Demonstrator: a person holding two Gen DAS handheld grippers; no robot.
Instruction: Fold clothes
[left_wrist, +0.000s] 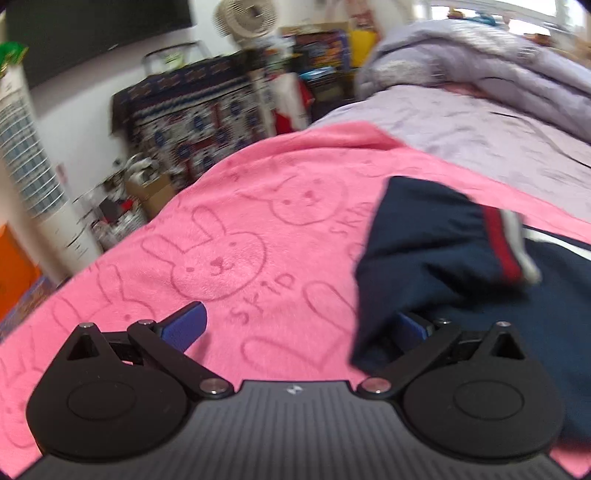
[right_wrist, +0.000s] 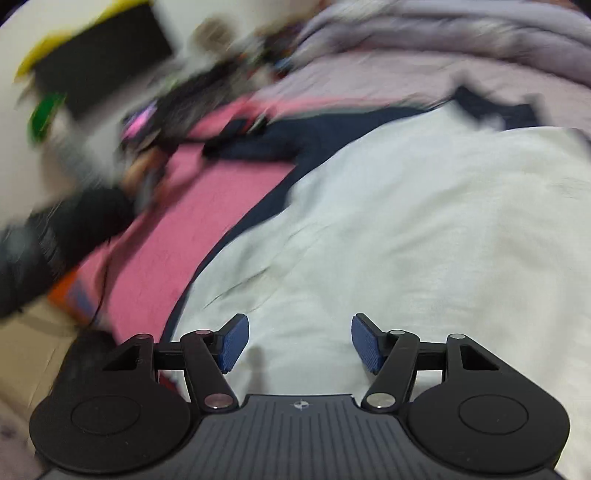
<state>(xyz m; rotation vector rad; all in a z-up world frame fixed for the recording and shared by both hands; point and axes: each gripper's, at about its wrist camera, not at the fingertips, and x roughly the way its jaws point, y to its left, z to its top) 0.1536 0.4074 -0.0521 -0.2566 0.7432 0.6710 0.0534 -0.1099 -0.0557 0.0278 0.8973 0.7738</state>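
A navy garment sleeve (left_wrist: 436, 251) with a red and white striped cuff (left_wrist: 511, 247) lies on a pink bunny-print blanket (left_wrist: 229, 251). My left gripper (left_wrist: 299, 325) is open just above the blanket; the navy fabric drapes over its right finger, so that fingertip is partly hidden. In the right wrist view, the white part of the garment (right_wrist: 406, 229) with navy edging (right_wrist: 258, 147) spreads over the pink blanket (right_wrist: 177, 221). My right gripper (right_wrist: 299, 343) is open and empty above the white fabric. This view is motion-blurred.
A lilac sheet (left_wrist: 480, 136) and a bunched lilac quilt (left_wrist: 480, 55) lie beyond the blanket. A patterned cloth-covered stand (left_wrist: 192, 110), a white fan (left_wrist: 243, 18) and a tall white appliance (left_wrist: 33, 166) stand off the bed's left edge.
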